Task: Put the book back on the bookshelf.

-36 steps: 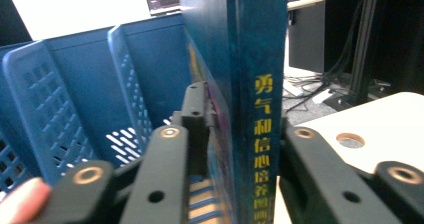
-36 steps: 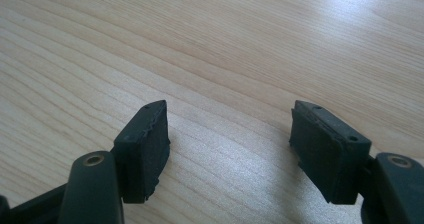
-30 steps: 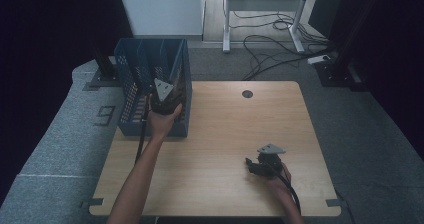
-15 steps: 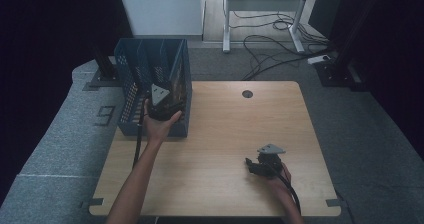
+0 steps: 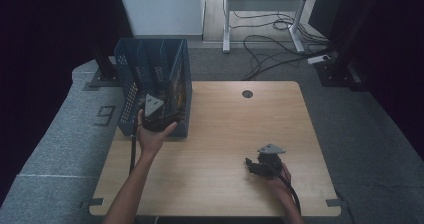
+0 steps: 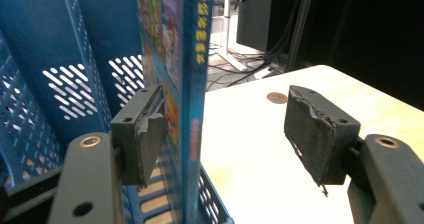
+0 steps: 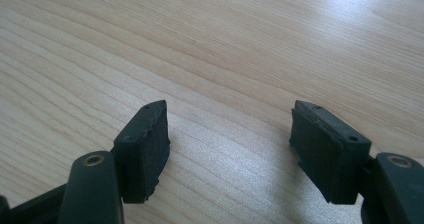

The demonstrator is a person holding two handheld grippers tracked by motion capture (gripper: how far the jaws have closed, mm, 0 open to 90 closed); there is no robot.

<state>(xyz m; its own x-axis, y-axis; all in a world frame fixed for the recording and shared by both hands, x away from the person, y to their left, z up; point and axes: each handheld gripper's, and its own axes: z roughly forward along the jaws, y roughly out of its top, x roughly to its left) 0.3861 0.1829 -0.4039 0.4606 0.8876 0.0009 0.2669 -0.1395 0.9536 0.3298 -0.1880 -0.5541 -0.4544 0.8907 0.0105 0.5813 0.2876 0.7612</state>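
A blue slotted crate [image 5: 134, 71] stands on the left end of the wooden table [image 5: 225, 134]. A thin book with a blue spine [image 6: 195, 84] is upright inside it against the right wall, its colourful cover [image 5: 178, 84] visible from above. My left gripper [image 5: 154, 113] is at the crate's near right corner. In the left gripper view it [image 6: 225, 101] is open; its jaws have just been opening. The book's spine stands between them, close to the left pad [image 6: 142, 134] and far from the right one. My right gripper [image 5: 262, 163] [image 7: 230, 114] rests open over bare wood with nothing between its pads.
A round cable hole [image 5: 247, 93] sits near the table's far edge. Grey carpet surrounds the table. A white desk frame [image 5: 262, 14] and loose cables [image 5: 280, 49] lie beyond it. Dark curtains close both sides.
My left hand has drawn back toward the near side of the crate and slightly left. The right hand and gripper have stayed put.
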